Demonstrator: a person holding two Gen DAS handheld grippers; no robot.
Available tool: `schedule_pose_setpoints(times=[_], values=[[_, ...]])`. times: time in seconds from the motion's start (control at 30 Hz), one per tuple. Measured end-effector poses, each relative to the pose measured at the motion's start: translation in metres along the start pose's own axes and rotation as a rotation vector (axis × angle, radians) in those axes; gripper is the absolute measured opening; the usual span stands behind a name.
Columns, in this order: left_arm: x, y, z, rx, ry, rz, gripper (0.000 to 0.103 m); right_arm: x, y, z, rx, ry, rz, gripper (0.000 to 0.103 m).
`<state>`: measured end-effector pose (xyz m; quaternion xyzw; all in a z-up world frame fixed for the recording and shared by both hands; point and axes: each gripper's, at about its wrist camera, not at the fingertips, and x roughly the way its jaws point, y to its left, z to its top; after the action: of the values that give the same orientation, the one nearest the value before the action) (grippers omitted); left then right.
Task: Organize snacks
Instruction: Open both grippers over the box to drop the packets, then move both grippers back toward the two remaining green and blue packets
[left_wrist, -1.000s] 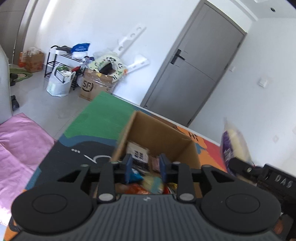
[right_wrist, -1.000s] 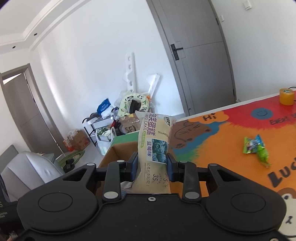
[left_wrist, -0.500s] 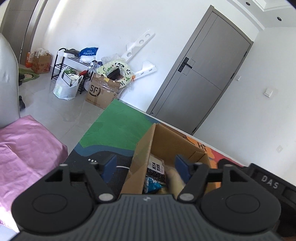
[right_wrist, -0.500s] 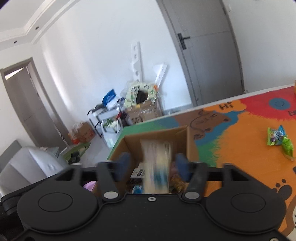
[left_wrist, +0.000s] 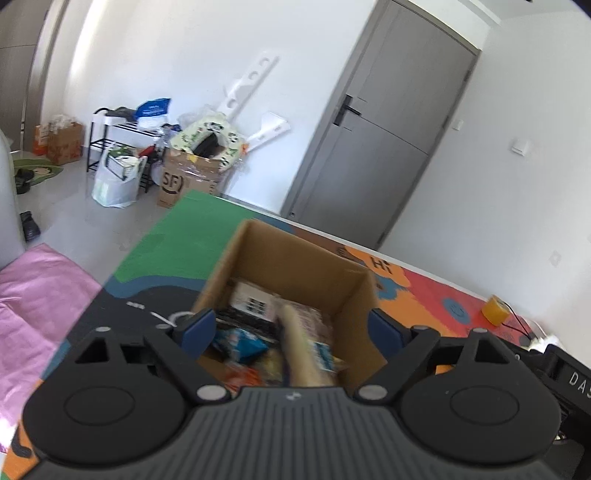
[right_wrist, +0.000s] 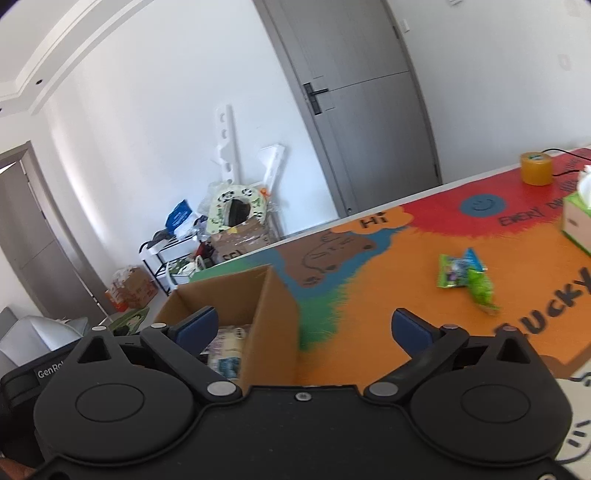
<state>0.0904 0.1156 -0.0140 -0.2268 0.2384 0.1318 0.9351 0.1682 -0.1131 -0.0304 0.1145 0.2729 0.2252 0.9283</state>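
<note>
Where a second ago the right gripper (right_wrist: 303, 328) clamped an upright blueberry cake packet (left_wrist: 303, 345), that packet now lies inside the open cardboard box (left_wrist: 295, 258), leaning across the other snack packs, a blue bag (left_wrist: 240, 339) and a black-and-white coded pack (left_wrist: 255, 299) among them. Its pale end also shows in the right wrist view, low in the box. The right gripper's jaws are opening, nothing between them, and they frame the box's near corner and the orange part of the play mat (right_wrist: 369, 325). The left gripper (left_wrist: 291, 328), nearly closed over the box a second ago, is opening too; its blue pads (left_wrist: 197, 325) stand either side of the box and press on nothing. Both grippers tilt gently downward over the box. Farther out on the mat lie two green snack bags (right_wrist: 467, 275), well apart from the box, with a tissue box (right_wrist: 578, 218) and a yellow tape roll (right_wrist: 536, 168) beyond. A grey door (right_wrist: 369, 110) stands behind.
</note>
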Motion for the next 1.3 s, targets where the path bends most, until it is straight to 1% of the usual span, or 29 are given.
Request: schedule_pose_setpoints(times=[0.3, 0.57, 0.63, 0.73, 0.8, 0.87, 0.97, 1.03, 1.17, 1.3], values=[[-0.006, -0.045, -0.014, 0.082, 0.004, -0.041, 0.089, -0.030, -0.029, 0.002, 0.019, -0.032, -0.029, 0.103], [-0.004, -0.084, -0.023, 0.132, 0.010, -0.084, 0.089, -0.052, -0.068, 0.007, 0.064, -0.071, -0.101, 0.103], [-0.001, -0.093, -0.026, 0.148, 0.015, -0.086, 0.089, -0.056, -0.078, 0.007, 0.071, -0.077, -0.118, 0.103], [0.007, -0.107, -0.030, 0.162, 0.046, -0.120, 0.089, -0.062, -0.095, 0.008, 0.104, -0.082, -0.114, 0.103], [0.010, -0.116, -0.032, 0.166, 0.049, -0.123, 0.089, -0.066, -0.107, 0.009, 0.128, -0.092, -0.112, 0.103], [0.013, -0.124, -0.034, 0.177, 0.043, -0.122, 0.089, -0.069, -0.119, 0.011, 0.142, -0.102, -0.137, 0.103], [0.018, -0.139, -0.035, 0.180, 0.048, -0.144, 0.093, -0.073, -0.138, 0.013, 0.170, -0.107, -0.172, 0.103], [0.022, -0.149, -0.036, 0.192, 0.047, -0.154, 0.093, -0.076, -0.149, 0.013, 0.187, -0.112, -0.190, 0.103], [0.034, -0.165, -0.039, 0.214, 0.067, -0.172, 0.093, -0.076, -0.167, 0.011, 0.212, -0.109, -0.231, 0.103], [0.048, -0.177, -0.044, 0.223, 0.089, -0.183, 0.093, -0.073, -0.182, 0.011, 0.234, -0.104, -0.245, 0.103]])
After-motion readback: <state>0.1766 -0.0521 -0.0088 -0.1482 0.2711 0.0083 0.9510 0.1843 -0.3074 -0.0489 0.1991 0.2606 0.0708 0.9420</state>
